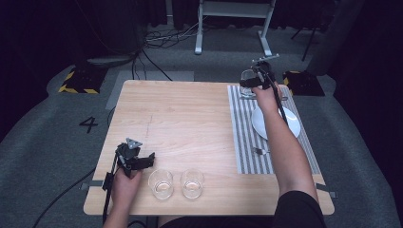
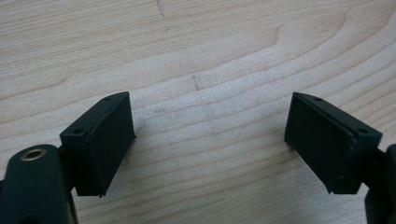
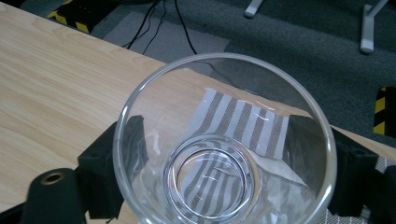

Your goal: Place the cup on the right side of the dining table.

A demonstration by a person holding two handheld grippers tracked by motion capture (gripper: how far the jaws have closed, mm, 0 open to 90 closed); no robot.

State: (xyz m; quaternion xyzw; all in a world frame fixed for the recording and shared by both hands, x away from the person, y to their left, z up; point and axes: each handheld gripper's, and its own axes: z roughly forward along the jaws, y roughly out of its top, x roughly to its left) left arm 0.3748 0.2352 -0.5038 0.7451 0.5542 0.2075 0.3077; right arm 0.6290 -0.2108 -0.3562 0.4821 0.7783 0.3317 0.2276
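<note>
Black jaws are seen on either side of a clear drinking glass in the right gripper view, pressed against its wall, so the right gripper is judged to be clamped on it. The glass is held upright at the far end of the striped placemat, near the table's far right corner; whether its base is already resting on the mat cannot be told. Nothing is seen inside the glass: the mat's stripes are read straight through its bottom.

Over on the near left, the left gripper is held with its jaws spread wide, nothing between them, just bare wood of the table beneath.

Outward from there, two more glasses are found side by side at the near edge, both apparently empty, just beside the left gripper. A white plate is laid on the mat, partly hidden by the forearm, with nothing visible on it. A small piece of cutlery is spotted on the mat near the plate.

As a judgement: a place setting is being laid. The plate and cutlery are set, one glass is being placed, and two glasses are left waiting.
</note>
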